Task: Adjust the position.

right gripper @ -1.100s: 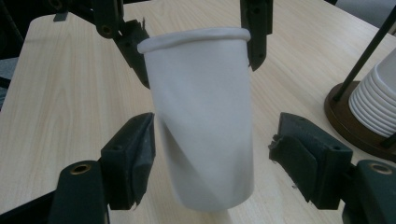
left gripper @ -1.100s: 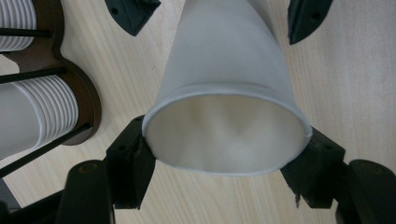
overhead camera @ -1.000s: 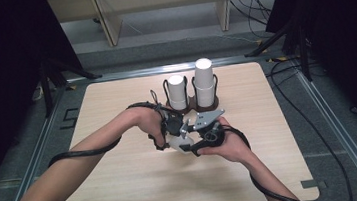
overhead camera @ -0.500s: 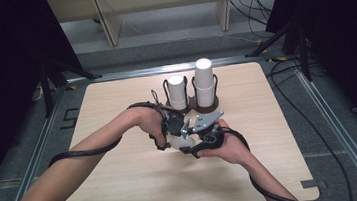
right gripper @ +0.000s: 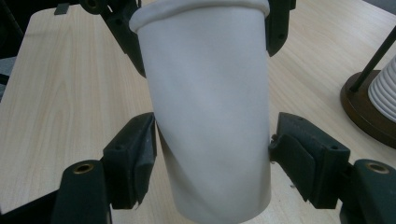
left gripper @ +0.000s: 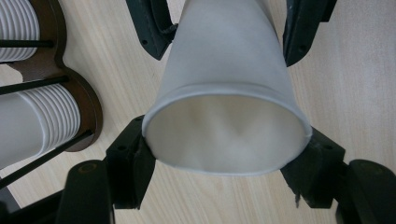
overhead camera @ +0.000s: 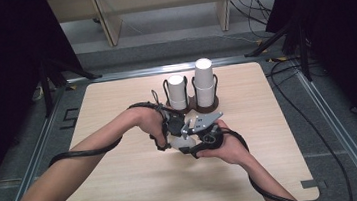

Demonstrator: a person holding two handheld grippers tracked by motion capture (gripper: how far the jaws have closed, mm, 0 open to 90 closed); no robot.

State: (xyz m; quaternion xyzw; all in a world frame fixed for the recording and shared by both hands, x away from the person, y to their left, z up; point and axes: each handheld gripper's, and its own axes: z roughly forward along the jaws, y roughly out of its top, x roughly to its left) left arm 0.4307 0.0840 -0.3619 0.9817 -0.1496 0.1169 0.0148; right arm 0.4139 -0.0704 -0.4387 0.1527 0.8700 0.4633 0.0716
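A single white paper cup (overhead camera: 177, 142) lies on its side just above the table, held between both grippers. My left gripper (overhead camera: 168, 127) comes in from the left and my right gripper (overhead camera: 196, 135) from the right. In the left gripper view my left gripper (left gripper: 224, 163) is shut on the cup (left gripper: 224, 70) near its open rim. In the right gripper view my right gripper (right gripper: 215, 158) is shut on the cup (right gripper: 210, 93) near its base. The wall is dented where the pads press.
A dark wooden holder (overhead camera: 195, 109) stands behind the hands with a shorter cup stack (overhead camera: 177, 91) and a taller cup stack (overhead camera: 204, 80). It lies close on the left in the left gripper view, holder base (left gripper: 88, 107). Bare tabletop (overhead camera: 125, 186) surrounds the hands.
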